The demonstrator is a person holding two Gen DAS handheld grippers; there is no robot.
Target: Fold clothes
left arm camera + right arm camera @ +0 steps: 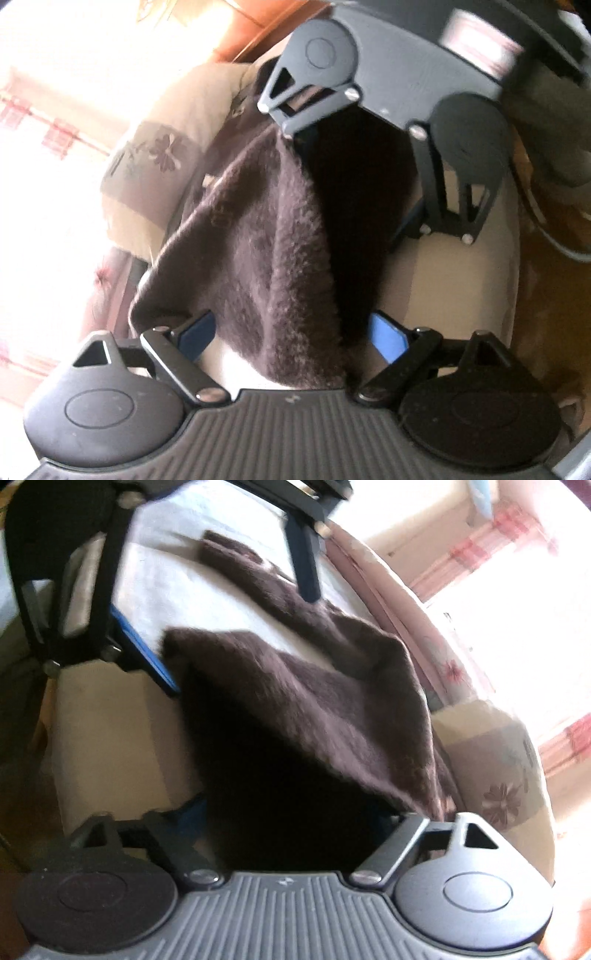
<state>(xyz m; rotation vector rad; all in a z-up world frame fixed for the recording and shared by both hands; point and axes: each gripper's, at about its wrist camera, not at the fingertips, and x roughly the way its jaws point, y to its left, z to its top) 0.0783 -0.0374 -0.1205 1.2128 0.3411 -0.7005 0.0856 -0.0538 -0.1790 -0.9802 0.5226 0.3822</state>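
Above the bed (pixel 229 572), my left hand-held gripper (pixel 291 332) and right hand-held gripper (pixel 295 812) hold up a dark brown fleece garment (pixel 251 236), its far end trailing on the sheet; the left one's blue pads stand apart with cloth draped between them, so I cannot confirm a pinch, and the right one's fingers are buried in cloth, state undetermined. Risk, in my judgement: thick, limp fleece may slip from a shallow hold, or drag and bunch, spoiling an even fold.
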